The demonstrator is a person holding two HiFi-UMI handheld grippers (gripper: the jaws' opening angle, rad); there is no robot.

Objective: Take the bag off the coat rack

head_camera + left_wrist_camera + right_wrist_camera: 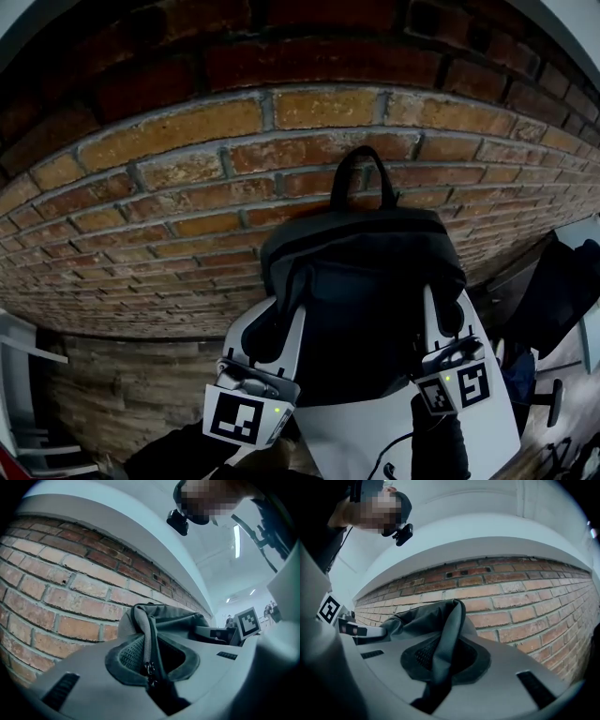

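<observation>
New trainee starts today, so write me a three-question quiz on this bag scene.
1. True or false: the left gripper is shut on the bag.
2. What stands behind the bag? A. brick wall B. glass window C. wooden door
3. Short answer: what else grips the bag?
Key: 1 true; 2 A; 3 the right gripper.

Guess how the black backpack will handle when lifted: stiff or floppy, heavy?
Probably floppy: the backpack fabric bunches into folds where the left gripper and right gripper pinch it. It likely sags between the grips. Its top handle stands in a loop, so is perhaps stiffer. Weight unclear.
</observation>
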